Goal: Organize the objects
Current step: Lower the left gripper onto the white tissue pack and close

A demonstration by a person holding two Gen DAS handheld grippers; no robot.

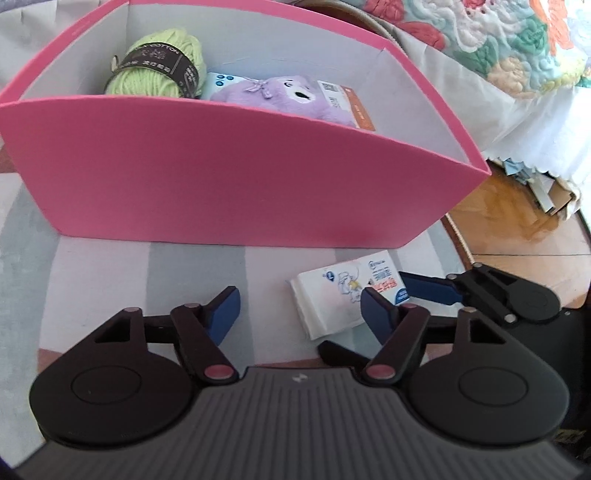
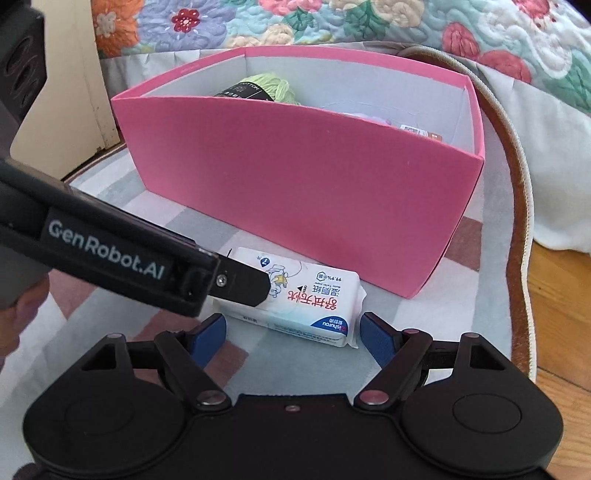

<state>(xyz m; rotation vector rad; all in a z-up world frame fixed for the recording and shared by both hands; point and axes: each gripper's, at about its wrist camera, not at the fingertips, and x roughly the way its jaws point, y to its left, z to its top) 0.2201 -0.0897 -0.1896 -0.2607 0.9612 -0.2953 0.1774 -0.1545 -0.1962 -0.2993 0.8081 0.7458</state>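
A white wet-wipes pack (image 1: 332,302) (image 2: 310,301) lies flat on the striped rug, just in front of the pink box (image 1: 207,173) (image 2: 295,184). My left gripper (image 1: 301,312) is open. The pack sits by its right pad, and the left pad stands clear of the pack. In the right wrist view, the left gripper's black fingertip (image 2: 243,284) rests over the pack's left end. My right gripper (image 2: 293,334) is open and low over the rug. The pack lies between and just beyond its blue pads (image 2: 375,338), which do not press on it.
Inside the box are a green yarn ball (image 1: 159,66), a purple plush bear (image 1: 291,96) and a flat packet under the bear. A floral quilt (image 2: 332,26) hangs behind. Wooden floor (image 1: 517,229) begins past the rug's right edge (image 2: 517,221). A dark speaker (image 2: 18,62) stands at the far left.
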